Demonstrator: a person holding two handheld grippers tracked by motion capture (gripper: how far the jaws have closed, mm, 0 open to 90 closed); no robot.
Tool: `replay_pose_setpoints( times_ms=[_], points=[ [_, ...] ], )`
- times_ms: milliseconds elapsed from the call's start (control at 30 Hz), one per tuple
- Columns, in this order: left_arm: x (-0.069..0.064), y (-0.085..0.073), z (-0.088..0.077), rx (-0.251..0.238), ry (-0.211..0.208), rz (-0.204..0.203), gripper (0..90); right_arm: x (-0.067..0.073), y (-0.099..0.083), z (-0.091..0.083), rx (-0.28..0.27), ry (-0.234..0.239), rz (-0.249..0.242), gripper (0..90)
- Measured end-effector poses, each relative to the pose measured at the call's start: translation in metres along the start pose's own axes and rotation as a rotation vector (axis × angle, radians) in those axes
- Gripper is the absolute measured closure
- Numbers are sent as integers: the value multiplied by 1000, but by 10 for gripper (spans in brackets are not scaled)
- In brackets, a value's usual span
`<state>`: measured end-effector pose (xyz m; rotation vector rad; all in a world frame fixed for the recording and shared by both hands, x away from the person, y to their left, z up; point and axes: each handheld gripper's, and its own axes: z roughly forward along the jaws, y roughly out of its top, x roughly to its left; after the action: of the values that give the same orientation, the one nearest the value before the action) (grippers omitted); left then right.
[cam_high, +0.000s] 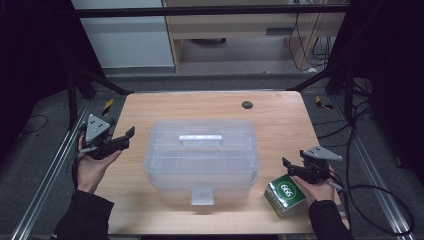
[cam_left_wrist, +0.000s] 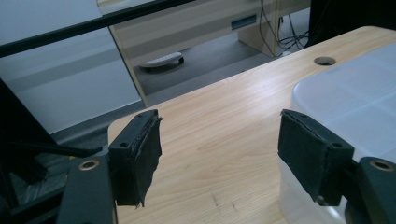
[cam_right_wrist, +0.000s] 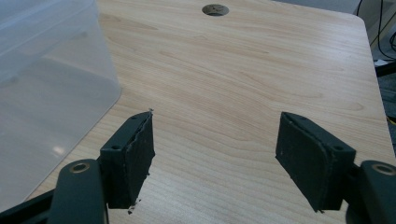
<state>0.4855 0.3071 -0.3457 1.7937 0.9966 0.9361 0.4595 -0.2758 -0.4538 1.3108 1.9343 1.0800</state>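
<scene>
A translucent plastic storage box (cam_high: 201, 154) with a lid, a top handle and a front latch stands in the middle of the wooden table (cam_high: 280, 117). My left gripper (cam_high: 131, 135) hovers to the box's left, held in a hand, jaws wide apart with nothing between them. In the left gripper view its pads (cam_left_wrist: 140, 156) frame bare tabletop, with the box (cam_left_wrist: 345, 98) at the right. My right gripper (cam_high: 287, 167) sits to the box's right, open and empty; the box's corner (cam_right_wrist: 46, 79) shows at the left. A green carton (cam_high: 285, 195) lies beside the right hand.
A round cable hole (cam_high: 247, 105) is in the table's far side. Metal frame rails run along both sides of the table, and cables trail on the floor at the right. A pale cabinet and a wooden desk stand beyond the far edge.
</scene>
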Motion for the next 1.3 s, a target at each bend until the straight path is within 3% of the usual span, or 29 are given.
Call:
replay_pose_setpoints(
  times_ms=[200, 433, 533, 833, 1133, 1300],
  points=[
    [-4, 10, -2, 2, -17, 38, 287, 1, 0, 1, 7, -3, -20, 273],
    [-6, 25, 0, -43, -16, 15, 311, 3, 1, 1, 7, 1, -30, 270],
    [-10, 33, 2, -62, -32, 37, 316, 3, 1, 0, 8, 1, -29, 268],
    [-25, 46, 2, -31, -71, 98, 311, 4, 3, 0, 8, 3, -36, 267],
    [-32, 56, -2, -39, -111, 130, 306, 4, 3, 1, 14, 3, -40, 266],
    [-39, 62, -4, -32, -134, 170, 304, 4, 3, 1, 13, 8, -38, 266]
  ],
)
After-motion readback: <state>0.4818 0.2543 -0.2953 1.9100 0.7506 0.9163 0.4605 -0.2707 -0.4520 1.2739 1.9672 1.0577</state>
